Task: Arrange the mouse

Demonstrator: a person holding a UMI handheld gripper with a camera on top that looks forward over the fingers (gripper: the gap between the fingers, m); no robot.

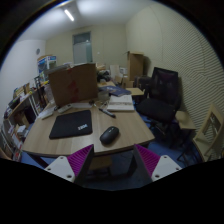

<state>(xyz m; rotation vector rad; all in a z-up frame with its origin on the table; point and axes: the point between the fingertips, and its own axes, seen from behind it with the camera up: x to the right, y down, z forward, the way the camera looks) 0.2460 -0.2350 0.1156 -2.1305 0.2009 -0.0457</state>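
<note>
**Approach stage: mouse not yet reached**

Office clutter rings a wooden worktop (pixel 95 132) under strip lights, with a black chair (pixel 160 95) off its right side and shelves to the left. On the worktop, a dark mouse (pixel 109 134) sits near the front edge, just right of a black mouse mat (pixel 71 123). A cardboard box (pixel 72 84) stands toward the back edge, with papers (pixel 119 102) at the back right.

The gripper (pixel 113 160) hangs short of the front edge, its jaws spread wide with nothing between them; the pink pads (pixel 80 161) frame the mouse from a distance. By my reading, this is the approach, before any grasp.

The next move calls for going forward and down so the mouse sits between the jaws, then closing on its sides.

Room looks fair: bare wood surrounds the mouse, and the mat beside it is unoccupied. The front edge is close, so a nudge toward it could tip the mouse off.
</note>
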